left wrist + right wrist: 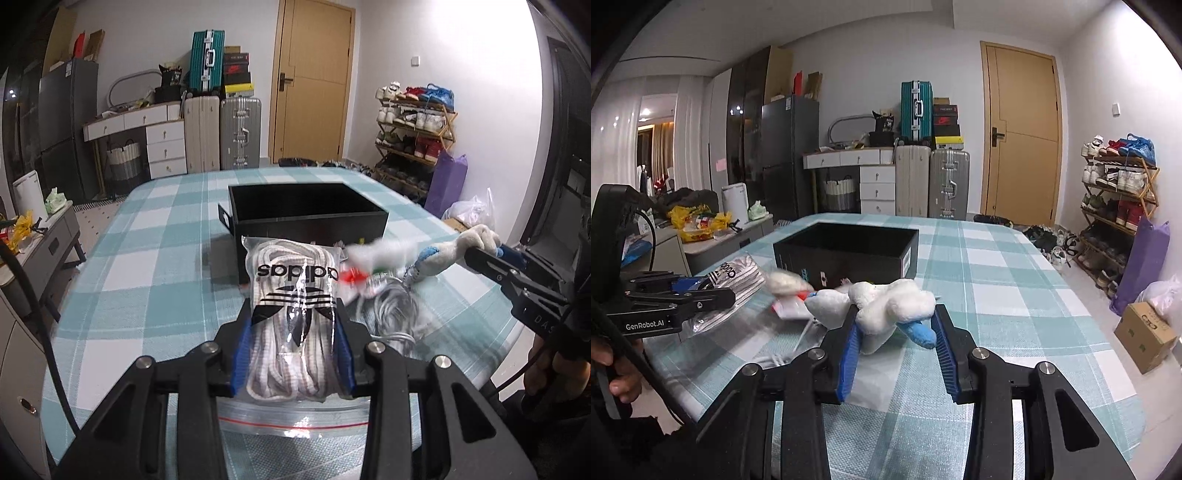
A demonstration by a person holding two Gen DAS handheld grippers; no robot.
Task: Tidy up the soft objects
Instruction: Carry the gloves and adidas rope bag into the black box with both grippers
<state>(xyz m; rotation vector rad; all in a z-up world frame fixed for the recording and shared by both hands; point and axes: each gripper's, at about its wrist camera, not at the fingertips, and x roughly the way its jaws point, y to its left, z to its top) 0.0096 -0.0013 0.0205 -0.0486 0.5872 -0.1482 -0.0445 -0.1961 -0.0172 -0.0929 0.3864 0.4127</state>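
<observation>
My left gripper (pixel 293 325) is shut on a clear bag of white laces (pixel 291 288) with a black Adidas logo, held above the checked tablecloth; the bag also shows in the right wrist view (pixel 737 277). My right gripper (pixel 895 325) is shut on a white plush toy (pixel 886 306) with blue parts; the toy hangs blurred in the left wrist view (pixel 436 254). An open black box (pixel 306 214) stands just beyond both; it also shows in the right wrist view (pixel 846 254).
A coiled white cable (pixel 395 314) and a small red and white item (pixel 354 277) lie on the table right of the laces bag. The teal checked table (pixel 997 280) extends to the right. Suitcases, drawers and a shoe rack (pixel 1119 206) stand behind.
</observation>
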